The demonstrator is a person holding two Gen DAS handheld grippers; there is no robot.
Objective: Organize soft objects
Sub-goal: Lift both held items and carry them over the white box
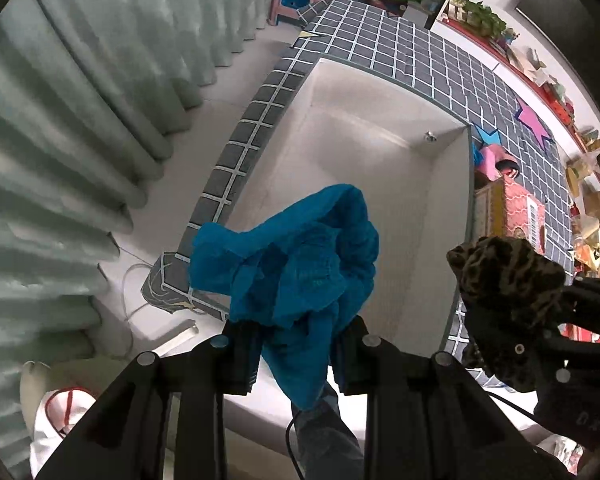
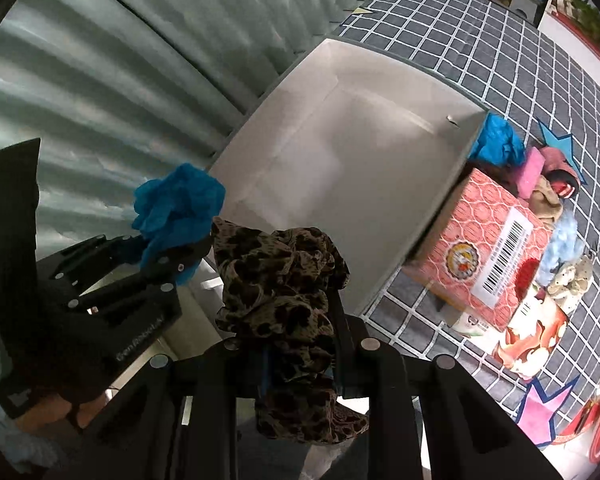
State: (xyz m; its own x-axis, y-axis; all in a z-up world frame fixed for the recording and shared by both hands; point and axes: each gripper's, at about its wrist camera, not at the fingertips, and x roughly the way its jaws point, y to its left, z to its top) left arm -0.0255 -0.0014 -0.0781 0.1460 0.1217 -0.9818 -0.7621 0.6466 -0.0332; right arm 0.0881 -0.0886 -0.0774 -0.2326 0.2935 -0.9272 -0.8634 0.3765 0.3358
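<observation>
A blue cloth (image 1: pixel 296 256) is clamped between the fingers of the left gripper (image 1: pixel 296 354) and is held above the near edge of an open white box (image 1: pixel 384 184). A leopard-print scrunchie (image 2: pixel 276 280) is clenched in the right gripper (image 2: pixel 296 360), whose jaws are fully closed on the fabric; it is carried just beside the left gripper, over the box's near corner.

No item is seen inside the box — its floor is bare in both views, so the sorting is judged to be at an early stage. Two items are in hand and not yet deposited.

Beyond the box, on the grid-patterned table (image 2: pixel 480 52), a pink carton (image 2: pixel 496 240) stands against the box wall. Further soft items remain behind it: a second blue cloth (image 2: pixel 498 140), a pink piece (image 2: pixel 530 170) and a pale blue fluffy item (image 2: pixel 562 248). These are judged still to be collected.

Both grippers are pointed steeply downward, fingers toward the box interior. A curtain (image 1: pixel 80 120) hangs at the far left.
</observation>
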